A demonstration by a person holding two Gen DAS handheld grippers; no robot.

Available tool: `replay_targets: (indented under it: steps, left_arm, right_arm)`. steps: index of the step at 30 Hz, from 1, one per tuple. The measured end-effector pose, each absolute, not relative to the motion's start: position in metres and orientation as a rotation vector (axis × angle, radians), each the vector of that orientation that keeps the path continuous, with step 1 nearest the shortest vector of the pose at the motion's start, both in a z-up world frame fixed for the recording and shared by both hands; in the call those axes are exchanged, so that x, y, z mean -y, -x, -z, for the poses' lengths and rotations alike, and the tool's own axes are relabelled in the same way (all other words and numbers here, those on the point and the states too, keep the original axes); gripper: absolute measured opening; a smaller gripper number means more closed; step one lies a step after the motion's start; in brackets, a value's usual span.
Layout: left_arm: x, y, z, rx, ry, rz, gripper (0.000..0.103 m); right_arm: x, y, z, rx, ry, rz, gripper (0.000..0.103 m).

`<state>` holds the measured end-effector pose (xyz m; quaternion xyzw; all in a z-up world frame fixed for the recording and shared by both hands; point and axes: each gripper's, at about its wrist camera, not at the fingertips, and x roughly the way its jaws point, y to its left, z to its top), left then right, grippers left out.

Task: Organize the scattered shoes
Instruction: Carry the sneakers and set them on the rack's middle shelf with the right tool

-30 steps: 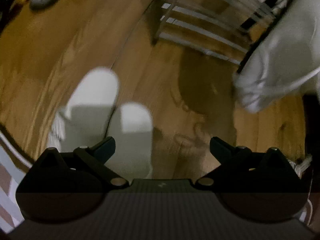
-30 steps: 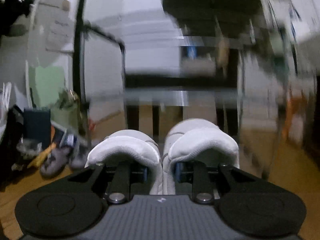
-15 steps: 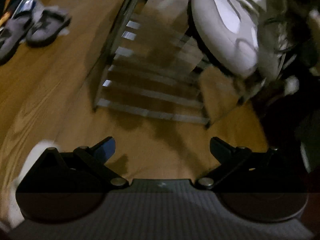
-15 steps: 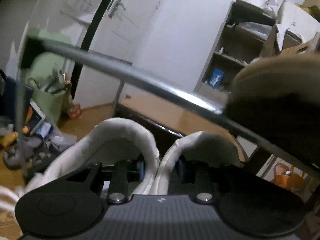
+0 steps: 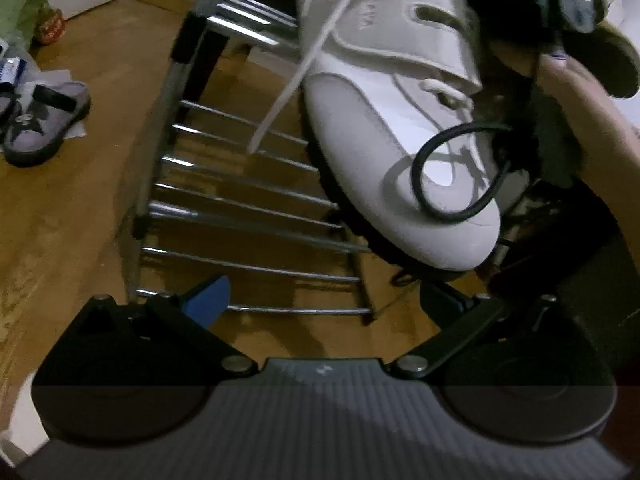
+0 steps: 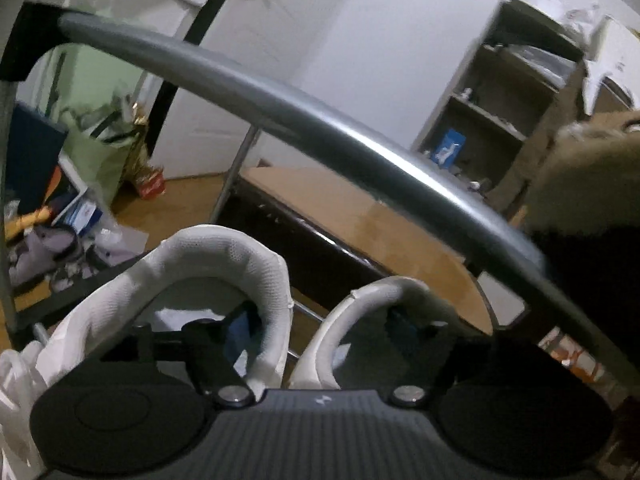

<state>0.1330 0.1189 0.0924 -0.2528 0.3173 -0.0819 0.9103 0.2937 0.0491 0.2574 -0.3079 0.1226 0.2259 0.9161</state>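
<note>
Left wrist view: a white sneaker (image 5: 400, 120) lies on the rack (image 5: 248, 200) toward the right end of its chrome bars, toe near the front edge, while the left gripper (image 5: 324, 296) hangs spread and empty before that edge; grey sandals (image 5: 44, 120) wait on the floor; right wrist view: the right gripper (image 6: 324, 328) is opening, a finger inside each heel of the white pair (image 6: 224, 272), pads off the collars; the release looks underway; the next move calls for backing out cleanly.

White sneaker's (image 5: 400, 120) heel cut off by frame.
</note>
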Motion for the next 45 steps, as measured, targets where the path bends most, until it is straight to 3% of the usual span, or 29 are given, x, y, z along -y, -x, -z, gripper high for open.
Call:
replay_targets:
  steps: [4,15,17,20,27,30,36,42,45]
  left_arm:
    - [-0.109,-0.141,-0.097,-0.706,0.488,0.144,0.102]
    - [-0.104,-0.141,-0.107,-0.738,0.479,0.142,0.102]
    - [-0.105,-0.139,-0.107,-0.746,0.484,0.141,0.102]
    - [-0.112,-0.136,-0.109,-0.728,0.539,0.173,0.102]
    - [-0.109,-0.135,-0.115,-0.722,0.533,0.166,0.102]
    - [-0.112,-0.138,-0.117,-0.735,0.539,0.165,0.102]
    - [-0.107,-0.141,-0.127,-0.768,0.492,0.137,0.103]
    - [-0.108,-0.139,-0.137,-0.77,0.537,0.131,0.103]
    - [-0.107,-0.138,-0.148,-0.73,0.538,0.125,0.103]
  right_arm:
    - [-0.05,-0.282,-0.262,-0.28,0.621,-0.471,0.078]
    - [-0.017,-0.252,-0.277,-0.289,0.525,-0.444,0.077]
    - [-0.01,-0.238,-0.278,-0.265,0.52,-0.43,0.08]
    - [-0.001,-0.206,-0.276,-0.174,0.537,-0.443,0.097]
    - [0.044,-0.163,-0.285,-0.07,0.43,-0.432,0.102]
    - [0.07,-0.151,-0.287,-0.152,0.344,-0.458,0.103]
    - [0.105,-0.167,-0.266,-0.487,0.27,-0.381,0.102]
    - [0.123,-0.191,-0.245,-0.67,0.142,-0.444,0.089]
    - [0.124,-0.191,-0.24,-0.678,0.096,-0.496,0.067]
